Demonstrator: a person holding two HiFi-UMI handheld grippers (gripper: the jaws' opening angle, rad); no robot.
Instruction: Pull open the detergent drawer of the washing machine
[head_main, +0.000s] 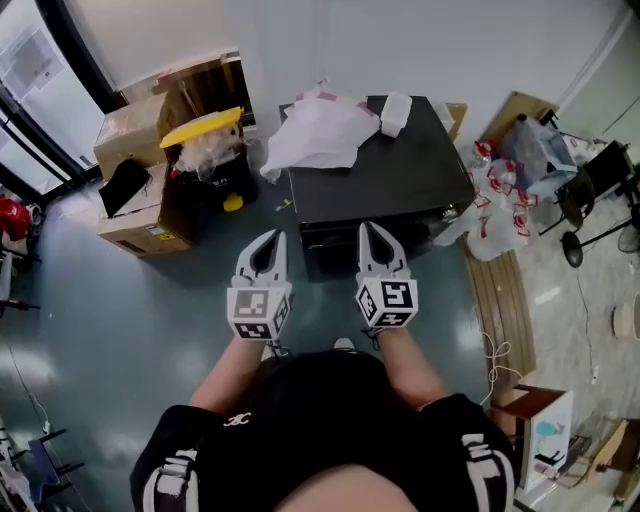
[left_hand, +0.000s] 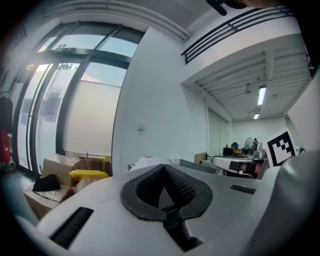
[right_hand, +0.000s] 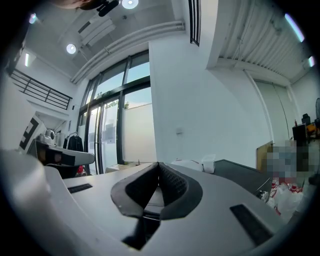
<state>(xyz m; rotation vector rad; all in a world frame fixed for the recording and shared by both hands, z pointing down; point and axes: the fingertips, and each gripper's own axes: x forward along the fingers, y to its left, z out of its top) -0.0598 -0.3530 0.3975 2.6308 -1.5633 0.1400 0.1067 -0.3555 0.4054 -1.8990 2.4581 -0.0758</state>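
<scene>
The washing machine (head_main: 385, 175) is a dark box against the white wall, seen from above, with a white cloth (head_main: 320, 135) heaped on its lid. Its front face is steeply foreshortened and I cannot make out the detergent drawer. My left gripper (head_main: 268, 240) is held just left of the machine's front corner, shut and empty. My right gripper (head_main: 376, 232) hovers in front of the machine's front edge, also shut with nothing in it. In the left gripper view the jaws (left_hand: 164, 169) meet tip to tip. The right gripper view shows the closed jaws (right_hand: 159, 165) facing the machine's lid (right_hand: 240, 172).
Open cardboard boxes (head_main: 140, 180) and a yellow lid (head_main: 200, 128) stand to the left of the machine. Plastic bags (head_main: 500, 200), a wooden board (head_main: 495, 300) and a floor fan (head_main: 600, 190) crowd the right side. Tall windows (left_hand: 75, 100) line the left wall.
</scene>
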